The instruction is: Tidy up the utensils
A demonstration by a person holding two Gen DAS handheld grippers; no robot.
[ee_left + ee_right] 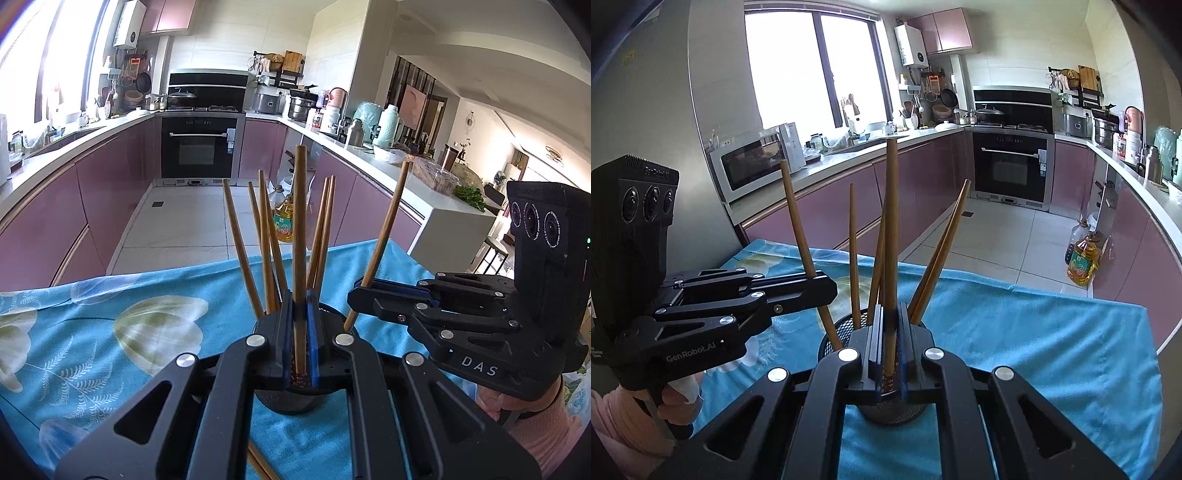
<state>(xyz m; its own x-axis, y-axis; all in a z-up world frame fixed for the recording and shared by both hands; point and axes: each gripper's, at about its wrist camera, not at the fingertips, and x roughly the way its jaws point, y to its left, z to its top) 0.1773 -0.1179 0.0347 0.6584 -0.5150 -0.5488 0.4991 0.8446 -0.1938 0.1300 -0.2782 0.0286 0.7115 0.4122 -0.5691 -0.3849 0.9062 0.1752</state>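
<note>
A black mesh holder stands on the blue flowered cloth with several wooden chopsticks upright in it. My left gripper is shut on one chopstick, held upright over the holder. My right gripper is shut on another chopstick, also over the holder. In the left wrist view the right gripper clamps its slanted chopstick. In the right wrist view the left gripper clamps its chopstick.
Loose chopsticks lie on the cloth near the left gripper. Purple kitchen cabinets, an oven and a cooking oil bottle on the tiled floor lie beyond the table edge.
</note>
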